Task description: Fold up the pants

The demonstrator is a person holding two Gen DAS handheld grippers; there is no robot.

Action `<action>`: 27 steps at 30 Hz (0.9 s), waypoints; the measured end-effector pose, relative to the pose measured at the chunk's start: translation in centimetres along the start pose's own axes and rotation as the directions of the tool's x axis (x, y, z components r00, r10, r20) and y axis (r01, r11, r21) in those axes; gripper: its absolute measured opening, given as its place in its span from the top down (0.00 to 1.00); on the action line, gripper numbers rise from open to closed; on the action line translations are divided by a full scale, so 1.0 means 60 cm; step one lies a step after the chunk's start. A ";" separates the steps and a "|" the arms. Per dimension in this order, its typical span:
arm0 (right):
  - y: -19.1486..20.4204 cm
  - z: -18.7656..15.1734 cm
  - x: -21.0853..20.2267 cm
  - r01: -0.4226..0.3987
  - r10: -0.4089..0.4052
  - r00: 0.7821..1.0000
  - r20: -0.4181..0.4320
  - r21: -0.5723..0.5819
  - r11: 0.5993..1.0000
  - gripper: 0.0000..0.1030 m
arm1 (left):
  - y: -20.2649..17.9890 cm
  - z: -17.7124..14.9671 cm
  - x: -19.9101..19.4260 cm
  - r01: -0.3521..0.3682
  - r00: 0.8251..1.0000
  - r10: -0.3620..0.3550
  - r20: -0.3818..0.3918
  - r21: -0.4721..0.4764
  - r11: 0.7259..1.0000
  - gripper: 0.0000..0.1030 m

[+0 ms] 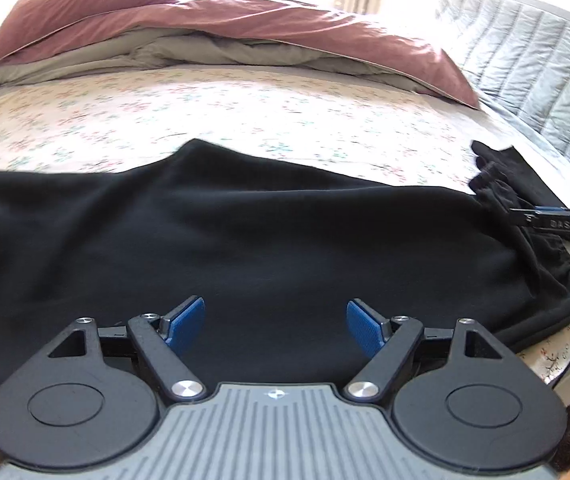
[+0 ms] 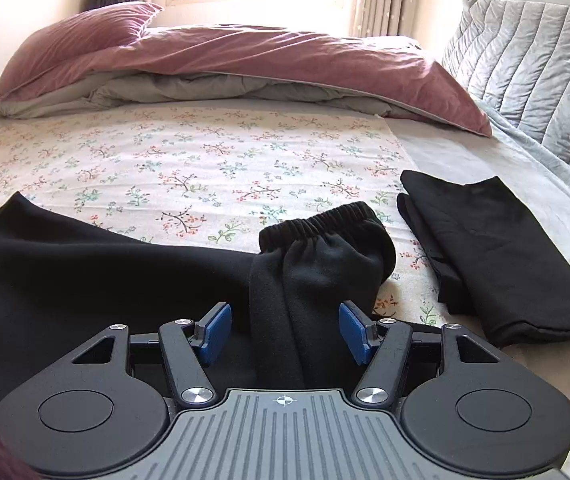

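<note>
Black pants (image 1: 245, 232) lie spread across the near part of the bed. My left gripper (image 1: 276, 326) is open just above the middle of the fabric, holding nothing. In the right wrist view the pants (image 2: 85, 276) run in from the left, and their bunched elastic end (image 2: 325, 236) rises upright between the pads of my right gripper (image 2: 285, 332). The blue pads stand apart on either side of the fabric, so the gripper is open. The right gripper also shows at the right edge of the left wrist view (image 1: 533, 216), at that bunched end.
A folded black garment (image 2: 497, 256) lies on the bed to the right. A floral sheet (image 2: 205, 168) covers the mattress. A mauve duvet (image 2: 285, 64) and pillow (image 2: 77, 36) lie at the back. A grey quilted cushion (image 2: 533, 64) stands at the right.
</note>
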State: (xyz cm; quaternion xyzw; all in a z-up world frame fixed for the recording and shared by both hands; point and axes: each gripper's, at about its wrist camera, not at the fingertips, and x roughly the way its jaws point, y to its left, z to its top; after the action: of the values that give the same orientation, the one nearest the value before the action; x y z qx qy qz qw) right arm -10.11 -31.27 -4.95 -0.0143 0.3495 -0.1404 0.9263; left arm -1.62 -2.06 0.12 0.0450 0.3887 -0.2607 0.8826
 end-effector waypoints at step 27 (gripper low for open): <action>-0.196 -0.054 -0.033 -0.088 0.097 0.995 -0.013 0.318 0.944 0.79 | -0.227 -0.040 0.109 0.359 0.927 -0.372 -0.057 0.430 0.829 0.30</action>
State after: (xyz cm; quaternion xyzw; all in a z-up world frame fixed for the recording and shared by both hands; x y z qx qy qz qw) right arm -16.60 -41.82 -4.67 0.1531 0.3357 -0.1513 0.9171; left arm -6.26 -15.89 -4.49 0.1608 0.3097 -0.5047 0.7896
